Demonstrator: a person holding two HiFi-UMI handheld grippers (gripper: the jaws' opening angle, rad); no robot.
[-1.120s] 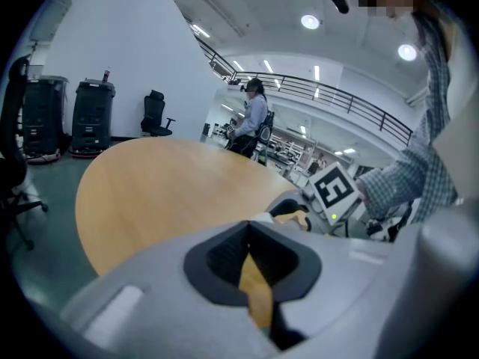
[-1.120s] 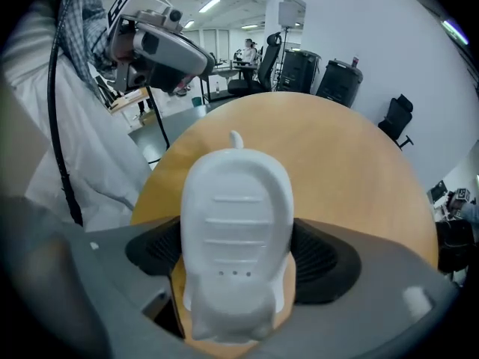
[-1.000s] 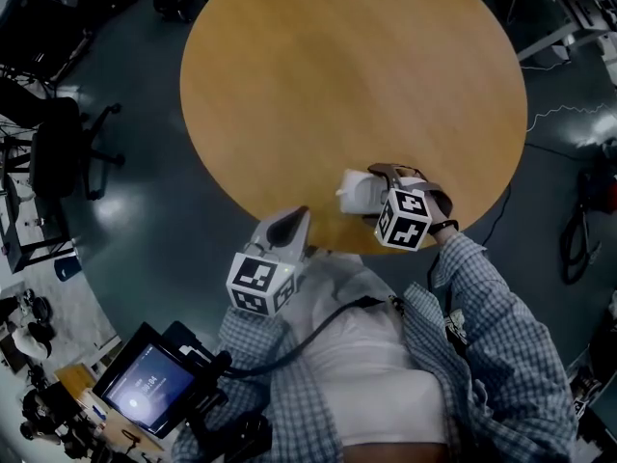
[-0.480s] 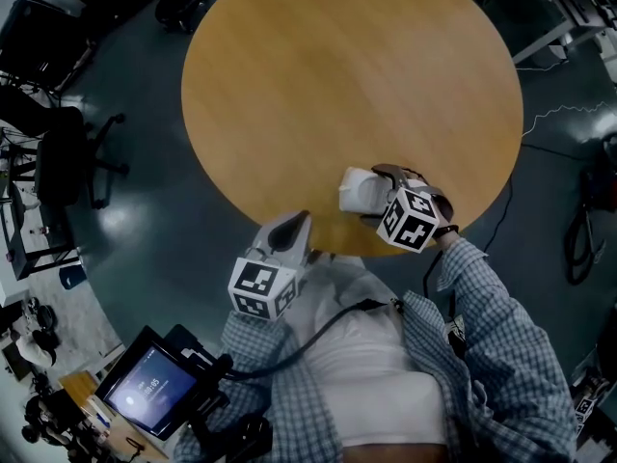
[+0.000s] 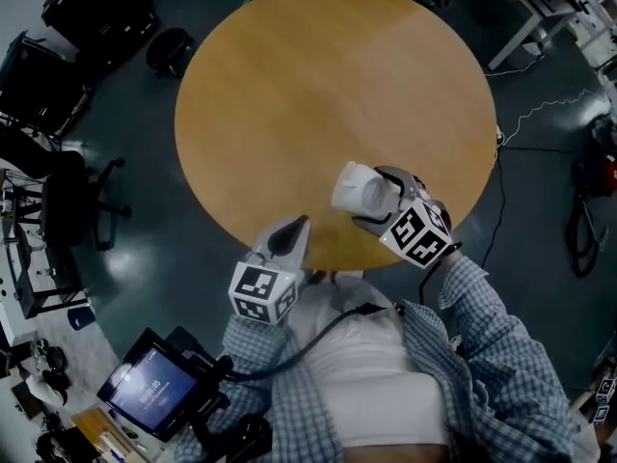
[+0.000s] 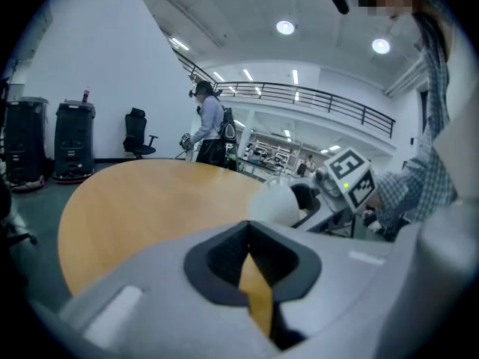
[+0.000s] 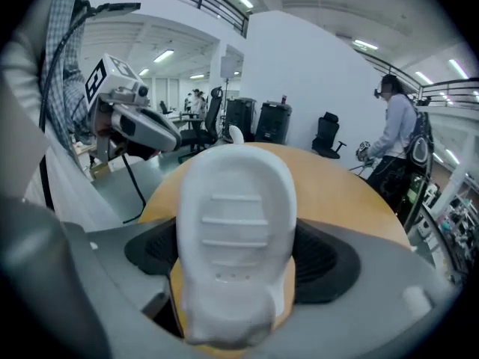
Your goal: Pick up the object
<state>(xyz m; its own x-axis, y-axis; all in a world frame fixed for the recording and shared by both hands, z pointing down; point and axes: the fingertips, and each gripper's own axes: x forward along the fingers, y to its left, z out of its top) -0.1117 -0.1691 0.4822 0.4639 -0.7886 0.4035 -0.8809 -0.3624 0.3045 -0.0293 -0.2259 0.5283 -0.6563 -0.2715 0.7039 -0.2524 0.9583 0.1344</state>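
The right gripper [image 5: 374, 201] clamps the white, ribbed, rounded plastic object [image 7: 236, 208] above the lower edge of the round wooden table [image 5: 318, 85]. The left gripper [image 6: 251, 275] is closed and empty. The object's smooth, curved shell could slip out and fall to the floor.

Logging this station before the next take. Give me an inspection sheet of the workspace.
Surface: round wooden table, holding only the job's thing.
Job's things: white object, over the table's near side.
Clutter: nothing seen.
Tools: right tool shut on the white object; left tool shut, empty, at the table's near edge.
Cables: black cable across the person's front; white cable on the floor.
Surroundings: chair, screen.
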